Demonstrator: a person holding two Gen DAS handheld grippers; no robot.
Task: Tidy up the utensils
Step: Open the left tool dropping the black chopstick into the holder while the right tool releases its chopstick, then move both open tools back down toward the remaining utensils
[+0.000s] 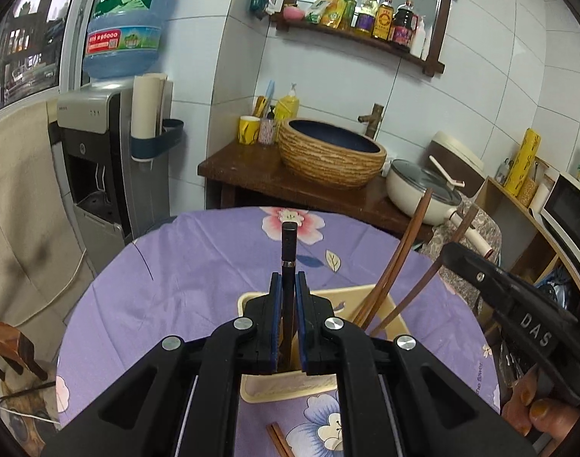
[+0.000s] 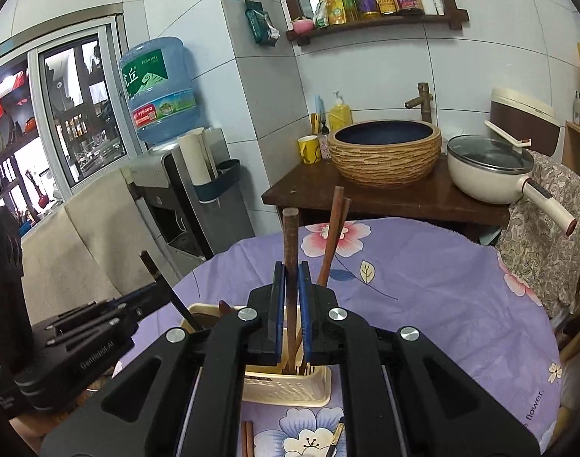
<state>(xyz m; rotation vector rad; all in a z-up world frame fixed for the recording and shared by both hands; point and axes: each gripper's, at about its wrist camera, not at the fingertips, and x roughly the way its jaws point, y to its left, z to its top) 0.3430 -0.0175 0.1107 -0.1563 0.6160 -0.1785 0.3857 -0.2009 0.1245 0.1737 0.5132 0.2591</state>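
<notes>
1. Readable writing: the other gripper at the right edge of the left wrist view carries raised letters "DAS"; at the lower left of the right wrist view the other gripper's body reads what looks like "GenRobot.AI". The water jug (image 1: 126,19) at the upper left has a green label with Chinese characters ending in "丘" and a red strip with digits too small to trust. The tablecloth (image 2: 423,285) shows the word "flower" near its lower right edge.
2. The left gripper (image 1: 289,289) is clamped on a black chopstick (image 1: 289,243), its blue pads pressing both sides. The stick stands nearly upright at frame centre, top end up, lower end down inside the cream basket (image 1: 290,388).
3. The right gripper (image 2: 291,289) is clamped on a brown chopstick (image 2: 290,236), also close to vertical at frame centre, its lower end in the basket (image 2: 286,384).
4. Two more brown chopsticks (image 2: 333,228) lean up and to the right from the same basket, just behind the held one.
5. Another pair of brown chopsticks (image 2: 247,440) lies flat on the cloth at the bottom of the frame, long axis running toward the camera, beside a thin brush (image 2: 336,434).
</notes>
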